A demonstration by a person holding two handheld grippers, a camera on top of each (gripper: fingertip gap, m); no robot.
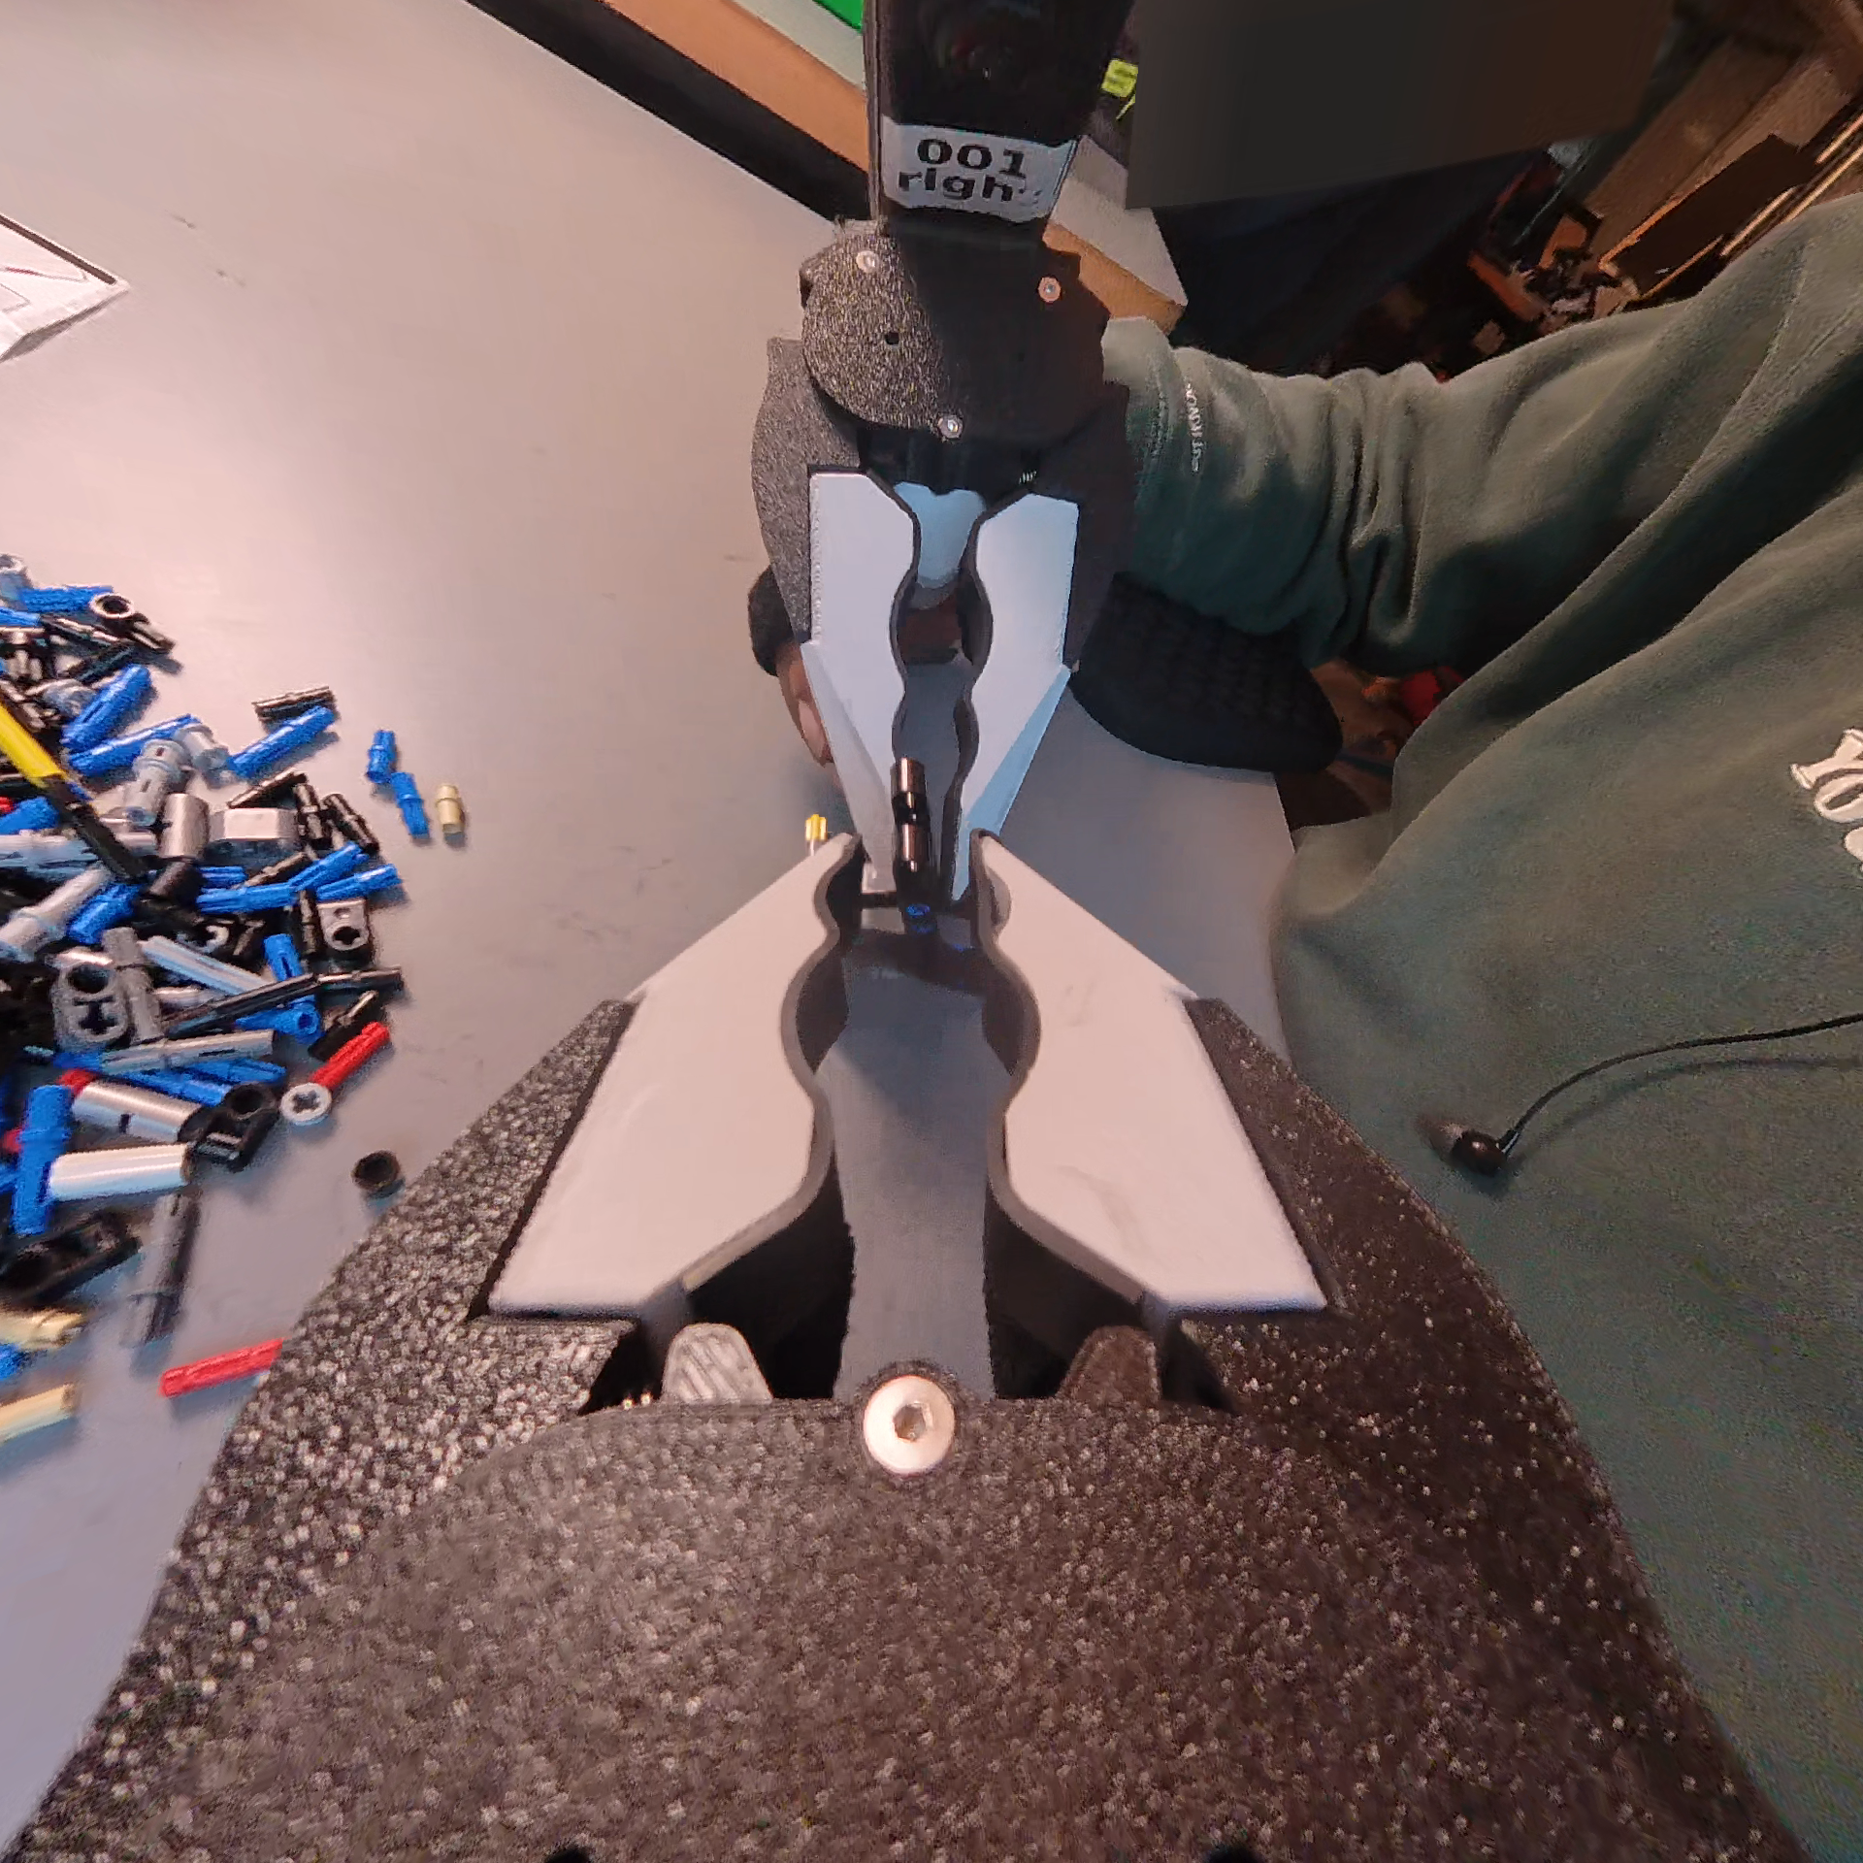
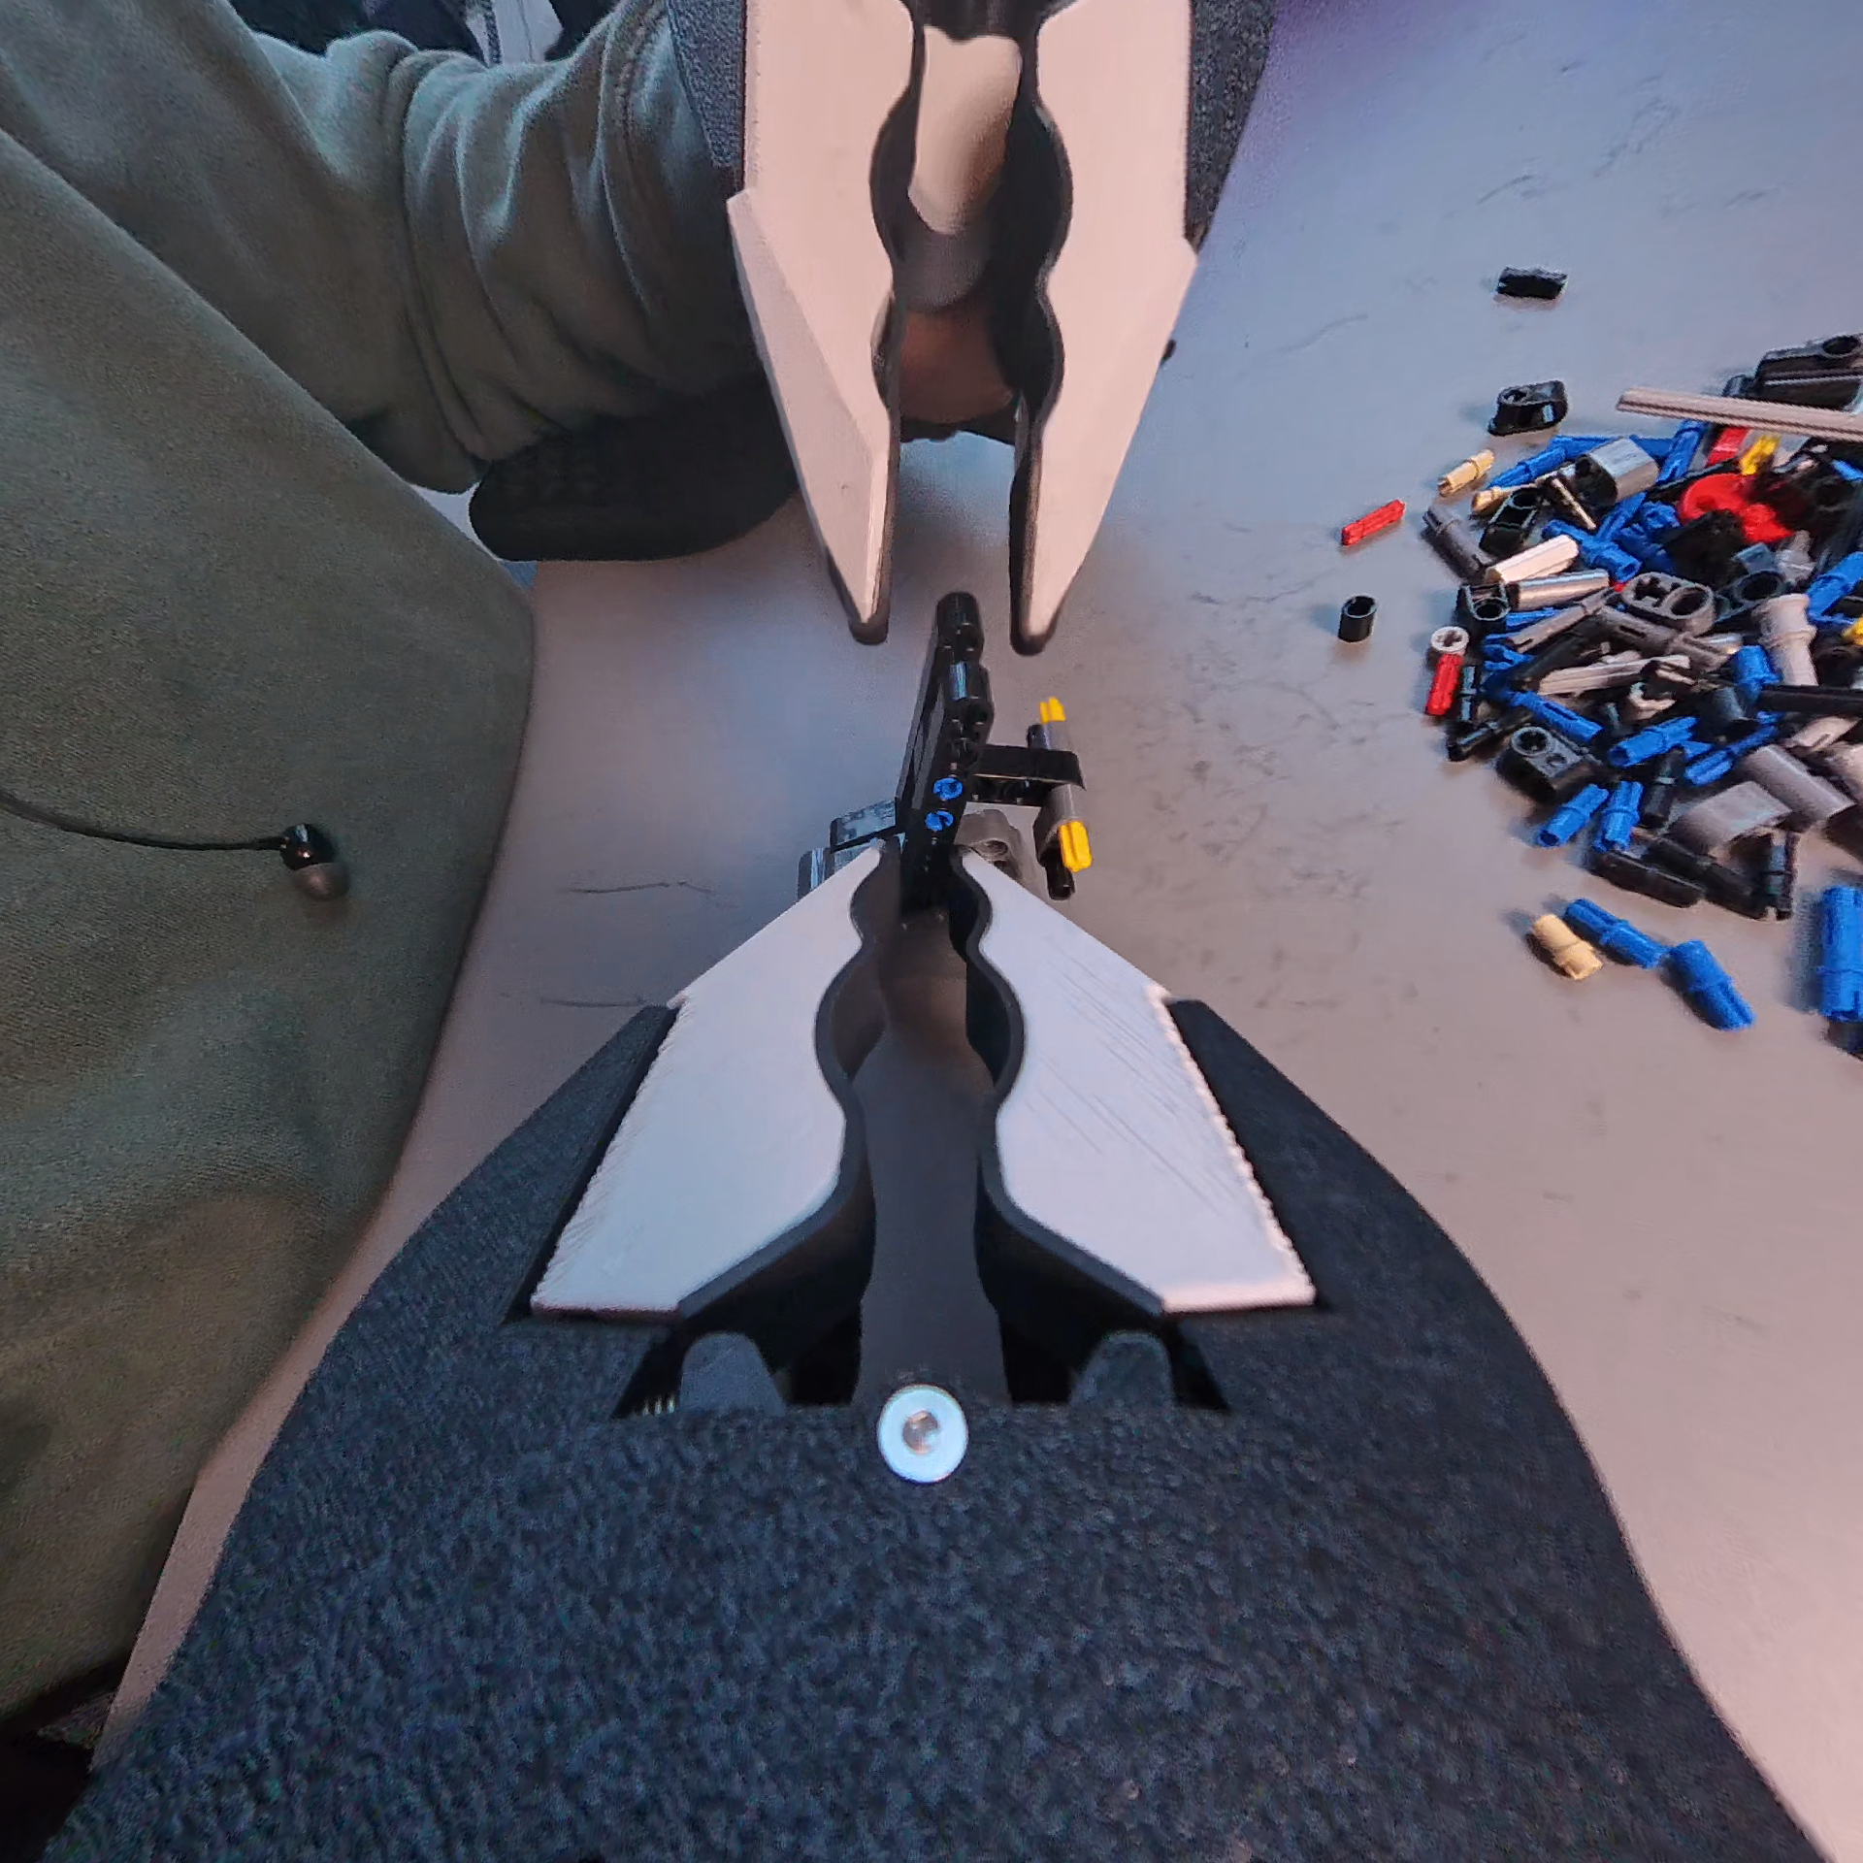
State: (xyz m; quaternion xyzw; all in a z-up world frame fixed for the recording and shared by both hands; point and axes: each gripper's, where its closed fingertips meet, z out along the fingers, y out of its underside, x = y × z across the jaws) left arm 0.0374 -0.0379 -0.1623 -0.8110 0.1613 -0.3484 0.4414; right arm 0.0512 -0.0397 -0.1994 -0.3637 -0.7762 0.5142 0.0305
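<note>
My right gripper (image 2: 925,877) is shut on a small black building-toy assembly (image 2: 953,706), a studless beam with blue pins (image 2: 945,801) and a side arm carrying a yellow-tipped axle (image 2: 1059,796), held above the grey table (image 2: 1311,1109). My left gripper (image 1: 910,867) faces it tip to tip and is open. Its fingertips (image 2: 867,615) straddle the beam's far end without closing on it. In the left wrist view the right gripper (image 1: 915,887) points toward me with the black beam (image 1: 910,806) between its fingers.
A pile of blue, black, grey and red toy parts (image 1: 151,907) lies on the table, also in the right wrist view (image 2: 1694,645). A person's green sleeve (image 1: 1512,504) and body are close by, with an earbud on a cord (image 2: 313,857). A paper sheet (image 1: 40,282) lies far left. Spacing between my two grippers at the tips: around 4 centimeters.
</note>
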